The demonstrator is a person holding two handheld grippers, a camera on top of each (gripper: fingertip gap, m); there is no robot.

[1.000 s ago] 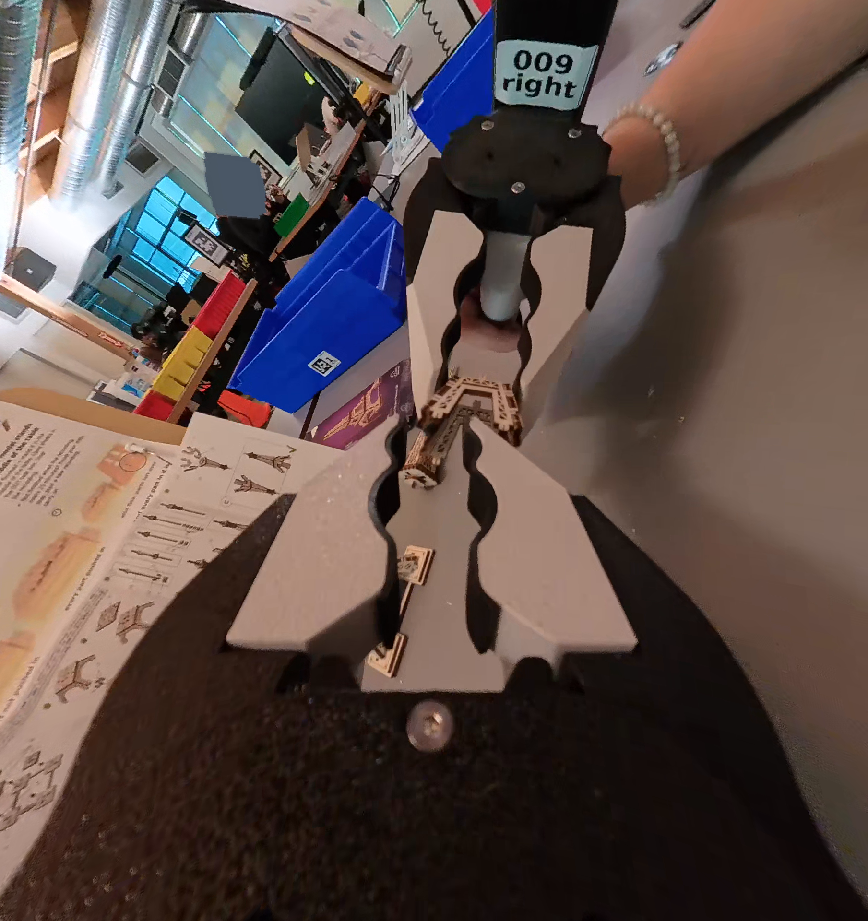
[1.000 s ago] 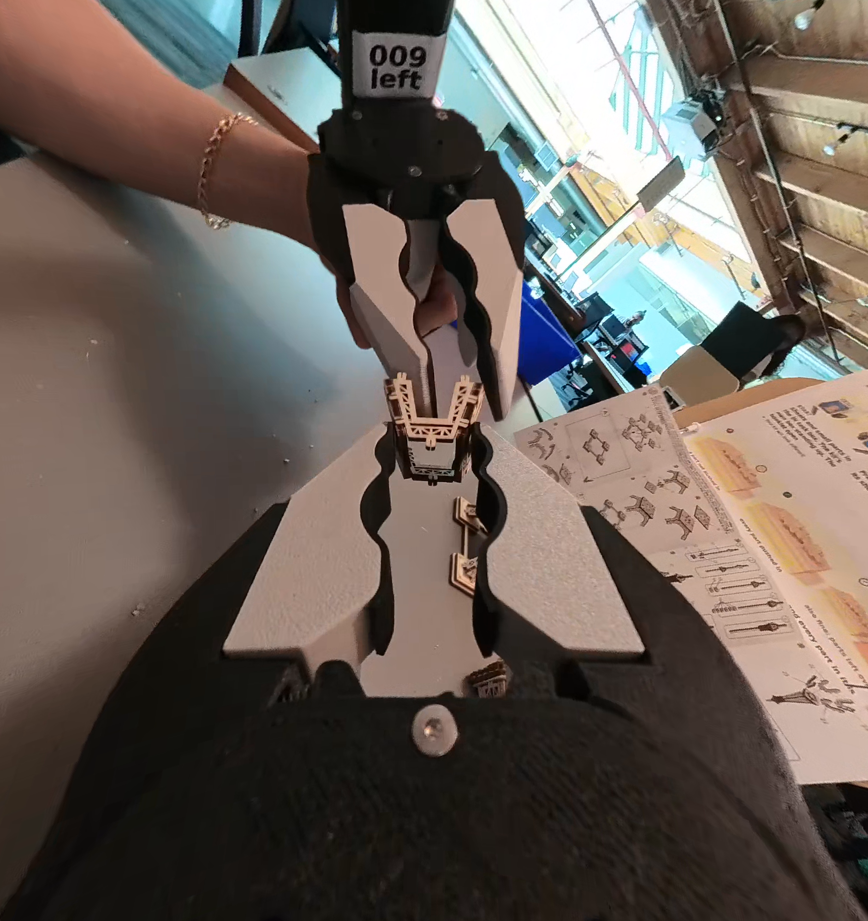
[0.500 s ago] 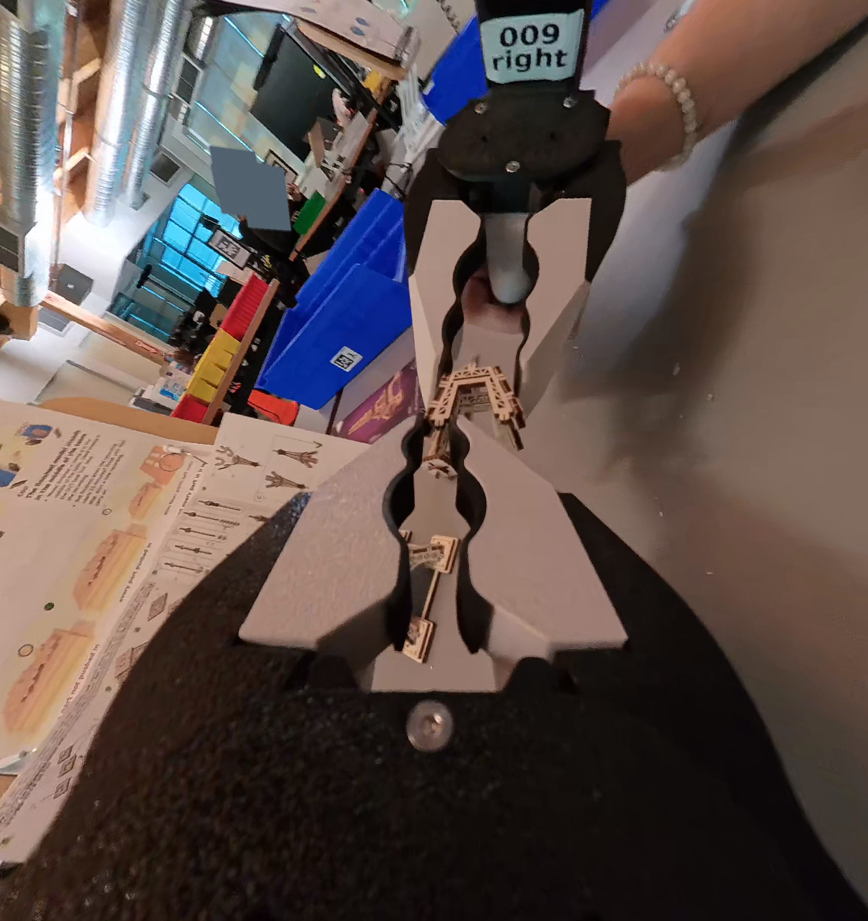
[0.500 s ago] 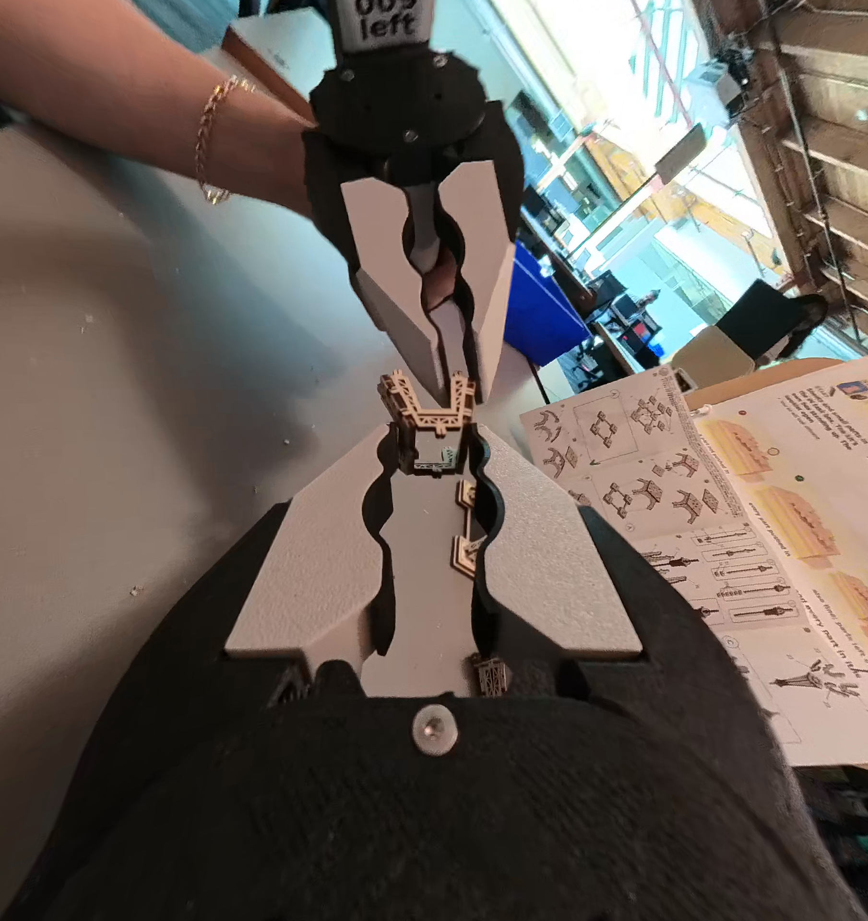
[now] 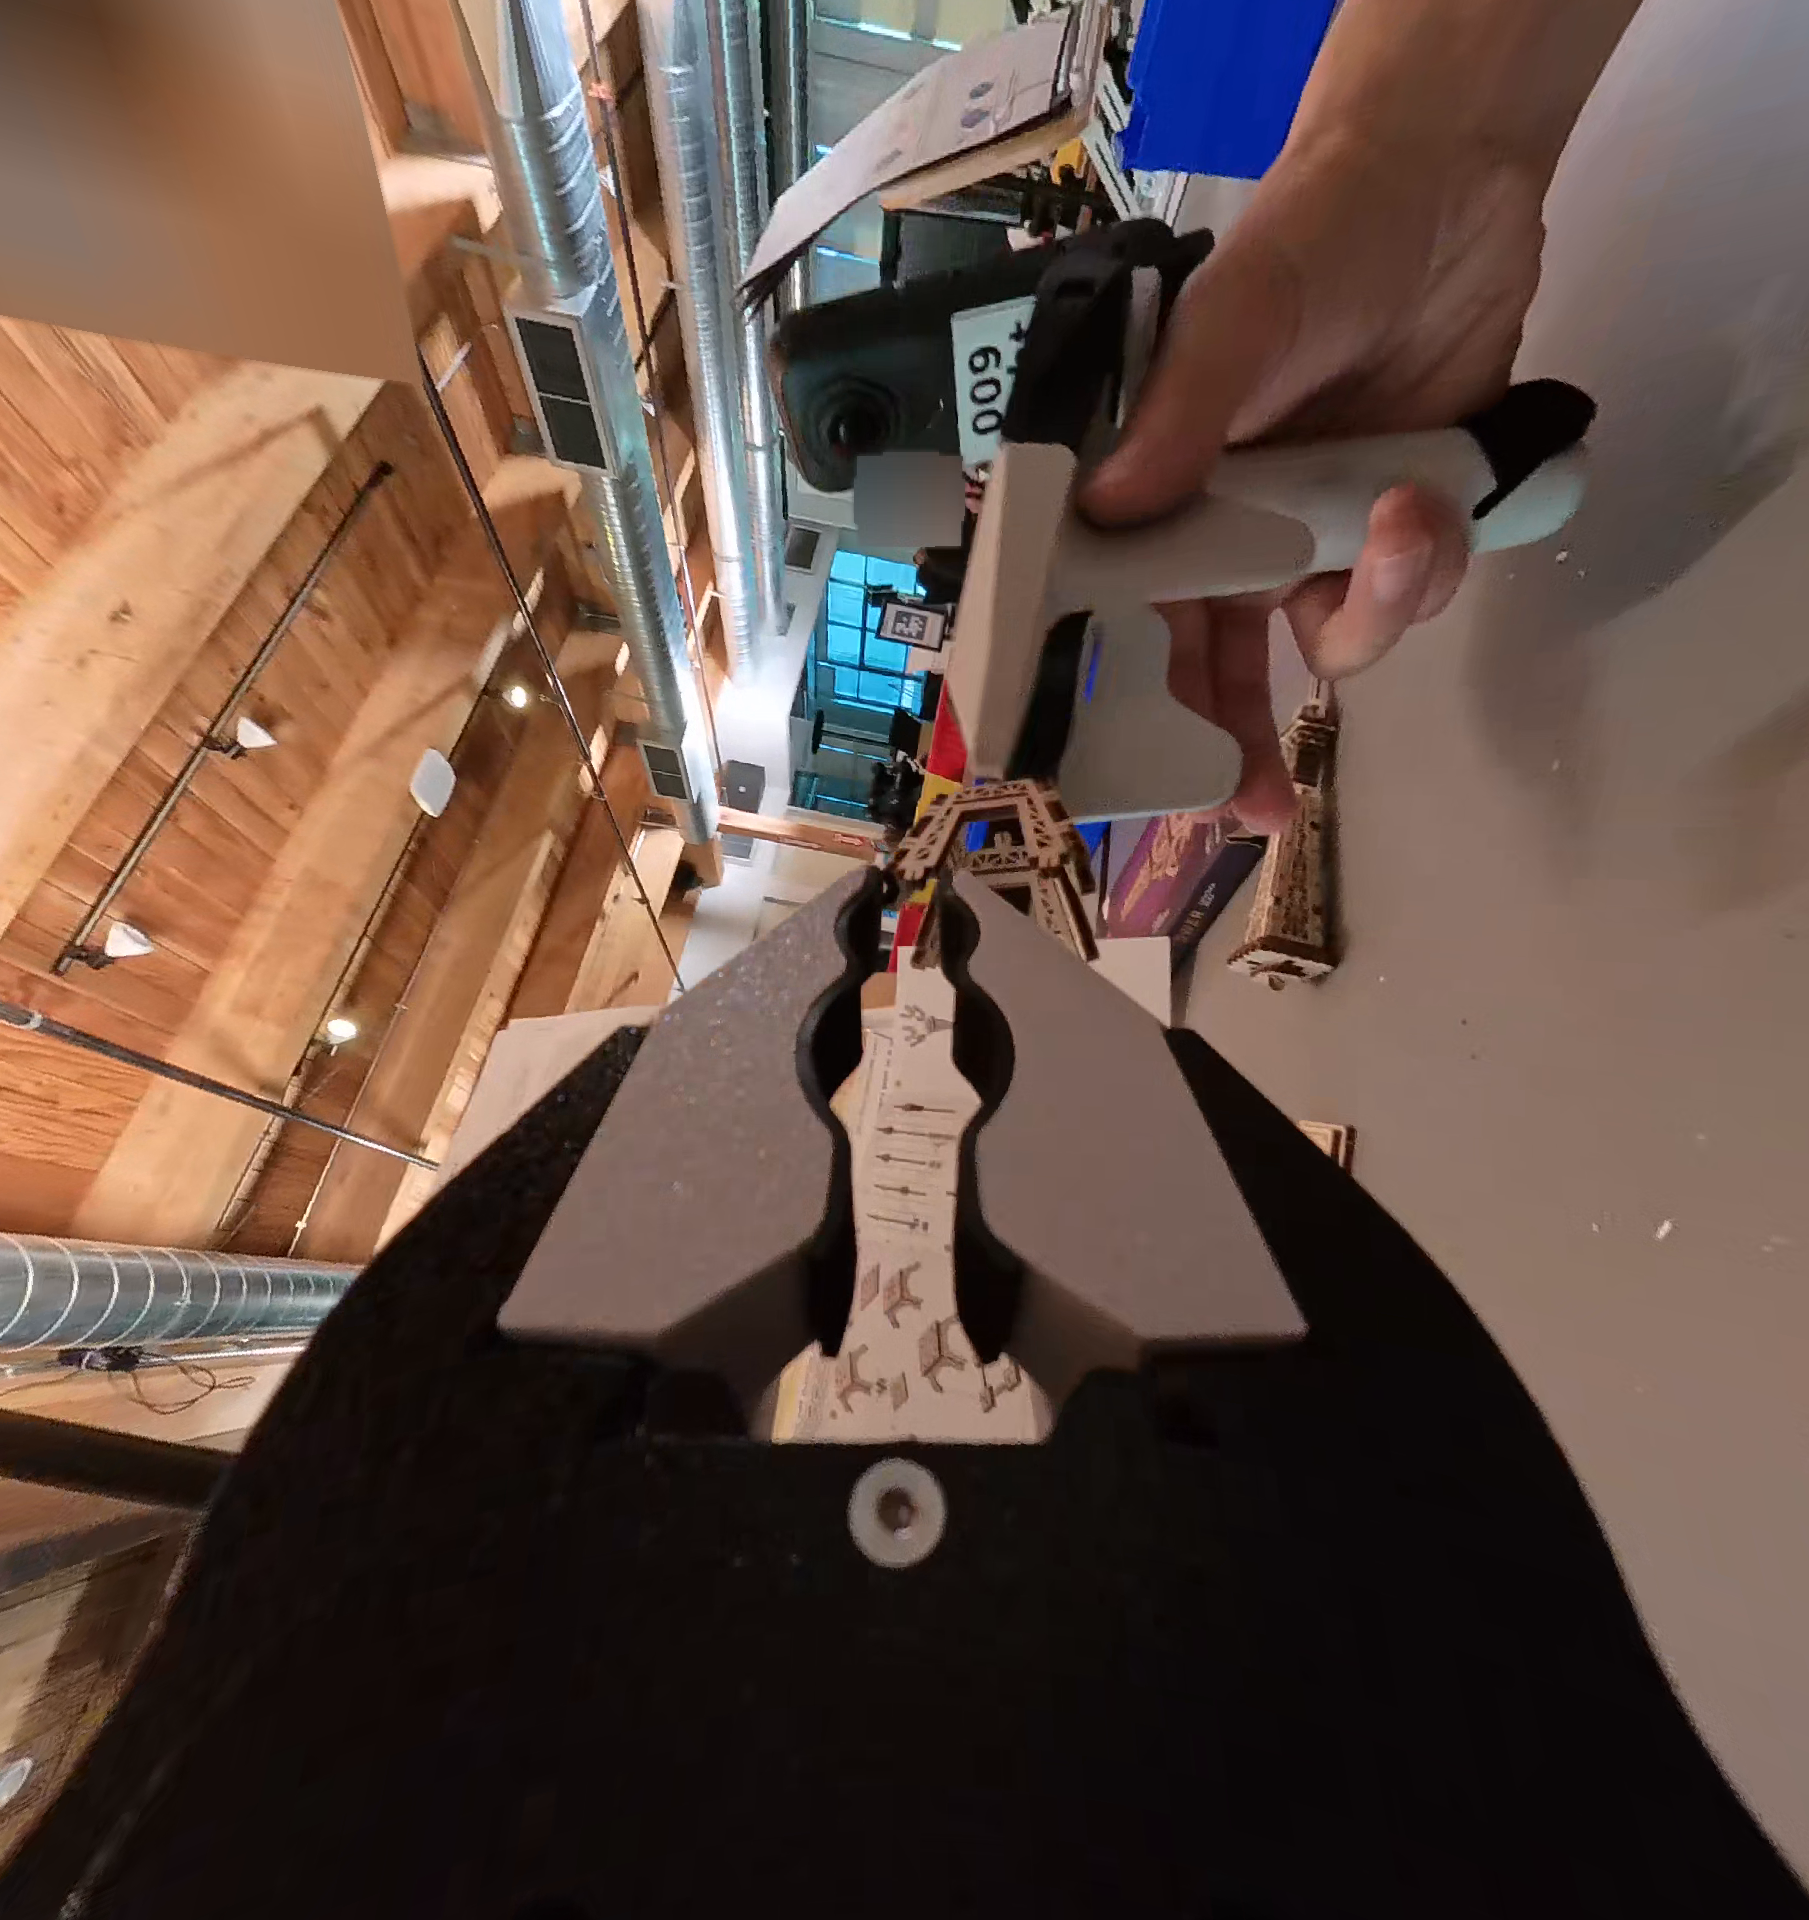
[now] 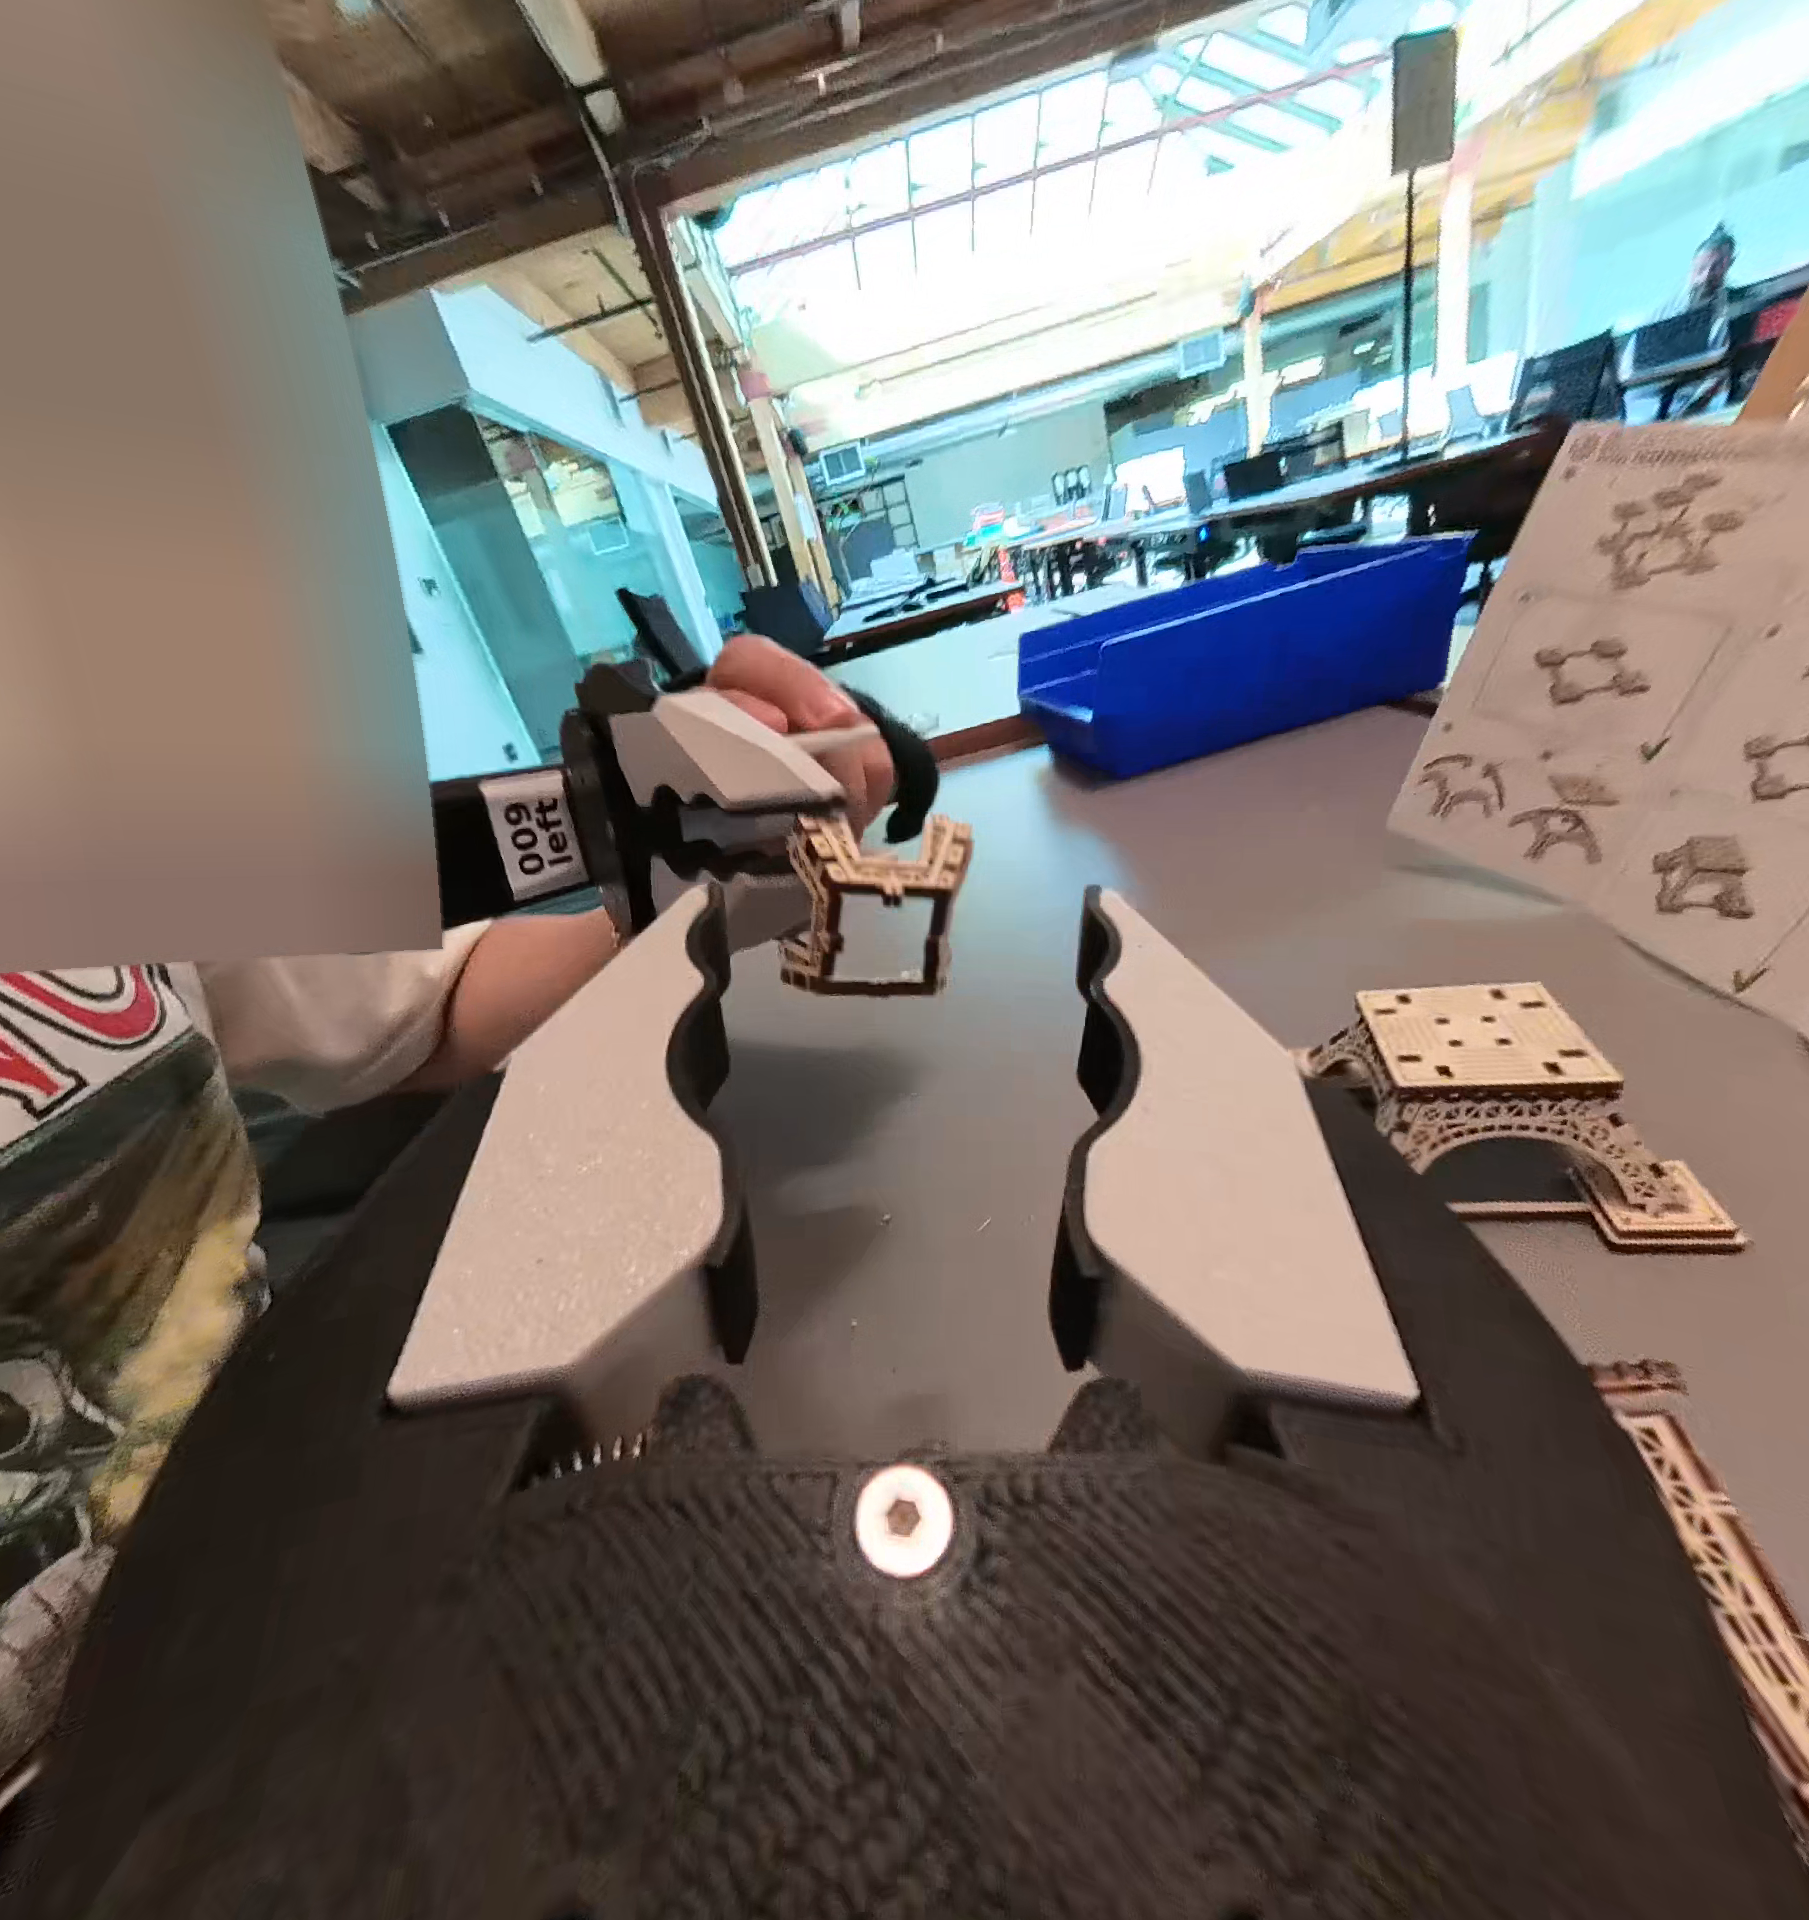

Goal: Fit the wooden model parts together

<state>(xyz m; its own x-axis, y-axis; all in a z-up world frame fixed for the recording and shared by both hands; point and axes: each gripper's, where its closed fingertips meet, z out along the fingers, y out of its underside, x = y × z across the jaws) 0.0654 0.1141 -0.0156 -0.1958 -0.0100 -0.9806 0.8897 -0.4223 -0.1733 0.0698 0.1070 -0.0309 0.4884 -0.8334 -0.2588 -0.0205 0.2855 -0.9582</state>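
Note:
My left gripper (image 5: 905, 894) is shut on a small wooden lattice frame (image 5: 993, 836) and pinches it at the fingertips, above the grey table. In the right wrist view this gripper (image 6: 806, 821) comes in from the left with the frame (image 6: 879, 904) hanging from its tips. My right gripper (image 6: 900, 904) is wide open and empty, just short of the frame. In the left wrist view it (image 5: 1097, 665) shows from the side, held by a hand. A wooden arched tower base (image 6: 1482, 1091) stands on the table to the right.
A tall wooden tower section (image 5: 1295, 852) lies on the table beyond the grippers. Another lattice piece (image 6: 1710, 1558) lies at the lower right. An instruction sheet (image 6: 1710, 727) is propped at the right. A blue bin (image 6: 1243, 665) sits at the back. A person's torso is at the left. Both grippers' tips are close together, under 4 cm apart.
My right gripper has let go of the lattice frame, opened wide and swung away from it. My left gripper keeps the frame. Both views have turned sharply.

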